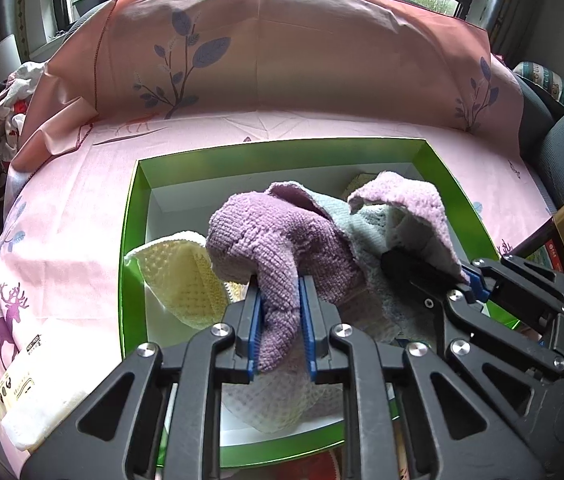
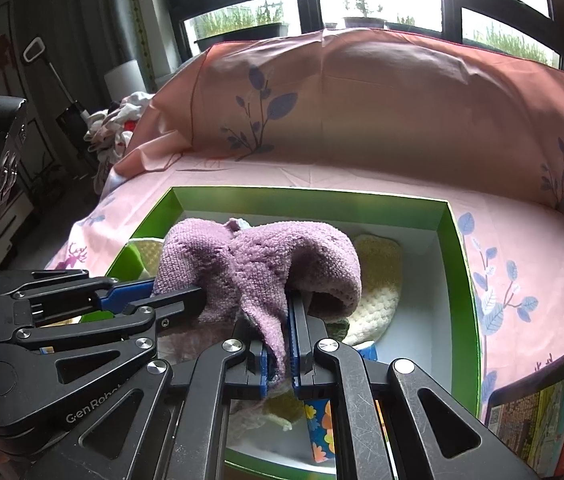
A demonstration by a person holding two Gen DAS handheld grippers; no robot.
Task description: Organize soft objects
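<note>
Drooping between both grippers, a purple knitted cloth (image 1: 278,240) hangs over the open green cardboard box (image 1: 134,216) with white inner walls. The left gripper (image 1: 280,320) has one bunched end between its blue pads, the jaws a little apart and the fabric filling the gap. The right gripper (image 2: 280,344) is clamped tight on the other end. Beneath and beyond the grippers, inside the box, lie a pale yellow waffle-knit cloth (image 1: 186,280) and a grey knitted cloth (image 1: 370,232). The box sits on a bed with a pink printed sheet (image 1: 74,208), a pink pillow (image 1: 282,48) behind it.
</note>
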